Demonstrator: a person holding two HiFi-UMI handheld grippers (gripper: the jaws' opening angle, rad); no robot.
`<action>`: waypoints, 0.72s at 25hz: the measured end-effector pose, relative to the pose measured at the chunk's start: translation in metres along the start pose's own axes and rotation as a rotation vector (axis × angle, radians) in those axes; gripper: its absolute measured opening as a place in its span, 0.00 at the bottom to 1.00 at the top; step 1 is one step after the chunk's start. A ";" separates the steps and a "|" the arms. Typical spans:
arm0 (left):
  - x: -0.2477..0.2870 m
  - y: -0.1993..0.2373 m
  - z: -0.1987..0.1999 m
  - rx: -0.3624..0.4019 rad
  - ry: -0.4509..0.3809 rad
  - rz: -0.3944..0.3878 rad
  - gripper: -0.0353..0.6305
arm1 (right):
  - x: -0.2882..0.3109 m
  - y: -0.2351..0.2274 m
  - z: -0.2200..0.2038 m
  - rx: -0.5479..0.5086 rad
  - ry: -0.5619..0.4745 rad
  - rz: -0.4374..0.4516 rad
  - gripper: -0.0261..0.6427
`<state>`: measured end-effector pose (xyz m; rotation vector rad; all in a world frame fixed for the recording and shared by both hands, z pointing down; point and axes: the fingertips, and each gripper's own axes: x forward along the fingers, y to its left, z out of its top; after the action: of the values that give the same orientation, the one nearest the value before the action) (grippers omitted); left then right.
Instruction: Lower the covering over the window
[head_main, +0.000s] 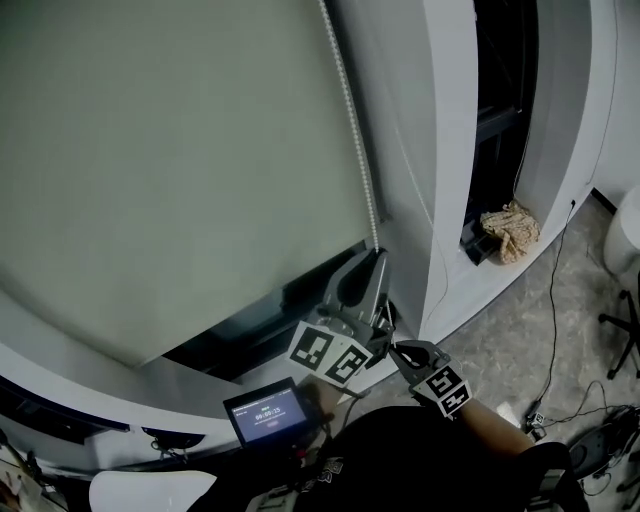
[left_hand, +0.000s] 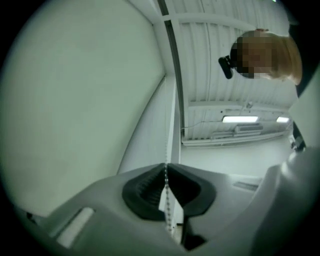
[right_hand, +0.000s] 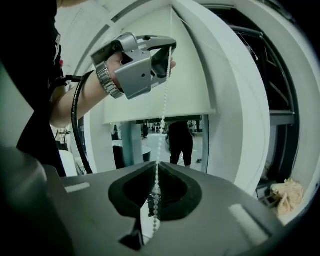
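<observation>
A pale roller blind (head_main: 170, 170) covers most of the window, with a dark strip of glass showing under its lower edge. Its white bead chain (head_main: 352, 110) hangs down the right side. My left gripper (head_main: 378, 262) is shut on the chain just below the blind's bottom corner. In the left gripper view the beads (left_hand: 166, 150) run straight between the closed pads (left_hand: 150, 187). My right gripper (head_main: 393, 347) is shut on the same chain a little lower. From the right gripper view, the chain (right_hand: 161, 120) rises from that gripper (right_hand: 155, 165) to the left gripper (right_hand: 167, 47).
A white window pillar (head_main: 420, 150) stands right of the chain. A crumpled beige cloth (head_main: 510, 232) lies on the sill further right. Cables (head_main: 555, 300) run over the floor, and a chair base (head_main: 625, 330) is at the right edge. A small lit screen (head_main: 268, 412) sits below the grippers.
</observation>
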<state>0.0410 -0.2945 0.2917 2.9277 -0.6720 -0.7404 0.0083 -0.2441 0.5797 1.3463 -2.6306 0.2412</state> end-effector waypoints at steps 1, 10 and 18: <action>-0.001 0.002 0.000 -0.025 -0.003 0.003 0.07 | -0.004 0.000 -0.002 0.012 0.001 0.000 0.06; -0.042 0.023 -0.099 -0.184 0.231 0.031 0.07 | -0.038 -0.045 0.019 0.239 -0.075 -0.038 0.10; -0.143 0.021 -0.277 -0.385 0.670 0.082 0.07 | -0.067 -0.067 0.303 0.197 -0.608 0.066 0.22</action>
<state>0.0473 -0.2689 0.6028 2.5215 -0.4981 0.1283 0.0765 -0.2975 0.2744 1.6008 -3.2216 0.1111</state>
